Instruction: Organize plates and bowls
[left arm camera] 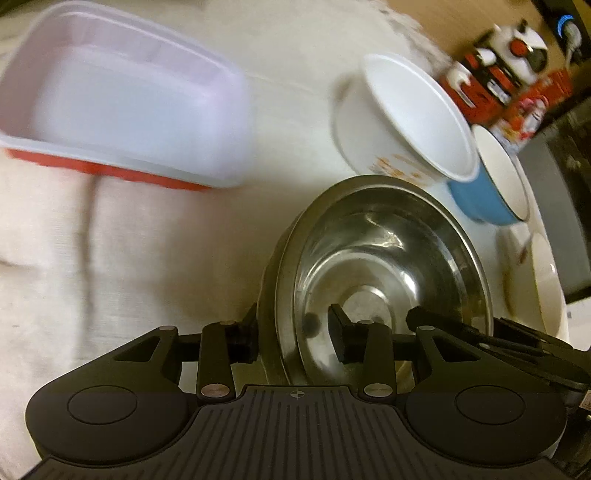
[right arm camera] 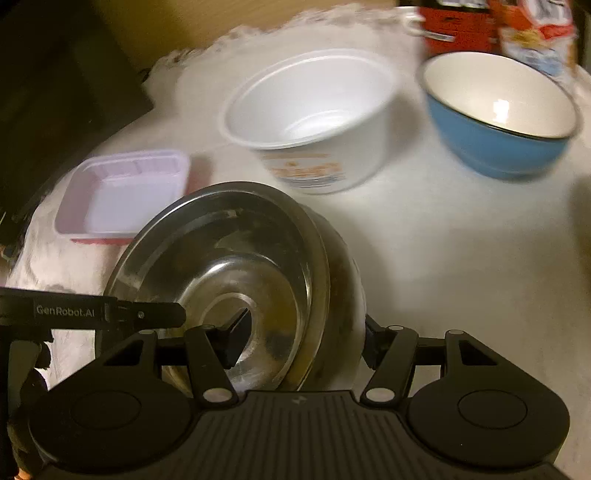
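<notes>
Tabletop (right arm camera: 424,258): cloth-covered, could bunch.
Steel bowls (right arm camera: 221,266): nested, tilted, centre; may slip apart.
Left hand-held gripper (left arm camera: 293,338): clamps their rim.
Right hand-held gripper (right arm camera: 299,347): clamps opposite rim.
Foam bowl (right arm camera: 310,118): 12 o'clock, collision risk.

A pale, cream-white cloth (right arm camera: 424,266) with a fine weave covers the desk and lies in soft folds and creases; its far edge looks frayed or lacy (right arm camera: 258,27). Beyond that edge a strip of tan wooden surface (right arm camera: 177,22) shows. To the left of the cloth in the right wrist view stands a large dark, flat-sided shape (right arm camera: 62,96), too dim to identify. At the far end sit blurred red-and-white printed packages (left arm camera: 506,85). A dark grey panel (left arm camera: 554,206) borders the cloth in the left wrist view. The light is warm, yellowish and dim.
</notes>
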Tool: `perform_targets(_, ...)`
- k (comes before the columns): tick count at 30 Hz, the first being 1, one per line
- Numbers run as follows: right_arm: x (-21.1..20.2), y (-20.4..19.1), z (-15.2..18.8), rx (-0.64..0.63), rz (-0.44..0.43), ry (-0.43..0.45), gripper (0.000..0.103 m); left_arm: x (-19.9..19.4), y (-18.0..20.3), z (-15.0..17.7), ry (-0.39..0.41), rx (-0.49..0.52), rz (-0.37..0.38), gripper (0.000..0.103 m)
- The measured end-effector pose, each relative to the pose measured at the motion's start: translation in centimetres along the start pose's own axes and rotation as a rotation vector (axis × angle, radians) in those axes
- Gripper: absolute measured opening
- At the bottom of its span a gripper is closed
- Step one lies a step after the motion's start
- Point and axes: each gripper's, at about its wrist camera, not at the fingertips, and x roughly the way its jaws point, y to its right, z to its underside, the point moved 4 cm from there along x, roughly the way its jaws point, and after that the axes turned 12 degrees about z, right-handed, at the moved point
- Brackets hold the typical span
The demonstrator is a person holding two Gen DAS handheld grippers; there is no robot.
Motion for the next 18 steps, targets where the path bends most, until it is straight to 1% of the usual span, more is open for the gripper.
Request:
perform_targets(4,-0.8,2.1,0.2,0.028,0.021,0.02,0.062,1.3,1.6,0.1,-0.018,0.025,0.005,0.04)
perform_targets(7,-0.6,3.2,0.4,0.035,0.013,0.002,0.062,1.6,2.4,0.4,-0.008,0.038,-0.017,0.04)
perform_targets(10,-0.7,3.4,0.5,-0.019,0.0,0.006,0.062,1.4,2.1,0.5,0.02,-0.003,-0.043,0.035)
perform_targets(13,-0.9,3.0,0.7,-0.127,0.014,0.034,0.062,0.4,2.0,1.1,0.095,-0.044,-0.075,0.032)
perform_targets(16,-1.4,2.6,0.7,-0.228,0.035,0.09,0.062,-1.1,2.3,1.8,0.188,-0.086,-0.096,0.032)
perform_targets(18,-1.9,2.7,0.5,-0.279,0.052,0.125,0.062,-2.4,2.8,2.0,0.26,-0.099,-0.124,0.032)
